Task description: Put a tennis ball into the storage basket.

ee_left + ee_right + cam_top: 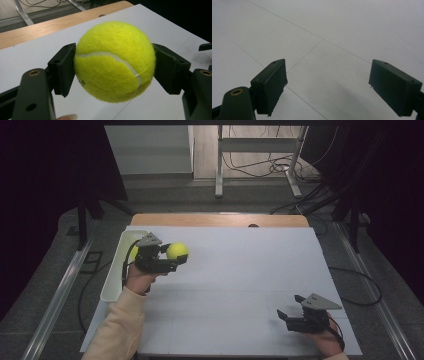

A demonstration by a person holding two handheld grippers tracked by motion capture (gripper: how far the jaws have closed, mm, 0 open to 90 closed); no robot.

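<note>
The left gripper had its jaws clamped on the yellow tennis ball, holding it clear above the white table, just beside the white bin at the table's left edge. Something yellow peeked from behind that gripper inside the bin, possibly a second ball. Over at the near right corner, the right gripper sat low with its jaws spread apart and nothing between them.

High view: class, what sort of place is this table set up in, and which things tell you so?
Probably a lab or test room, not a home: a white-covered table ringed by black curtains, loose cables on the floor, and a bare metal frame behind.
</note>
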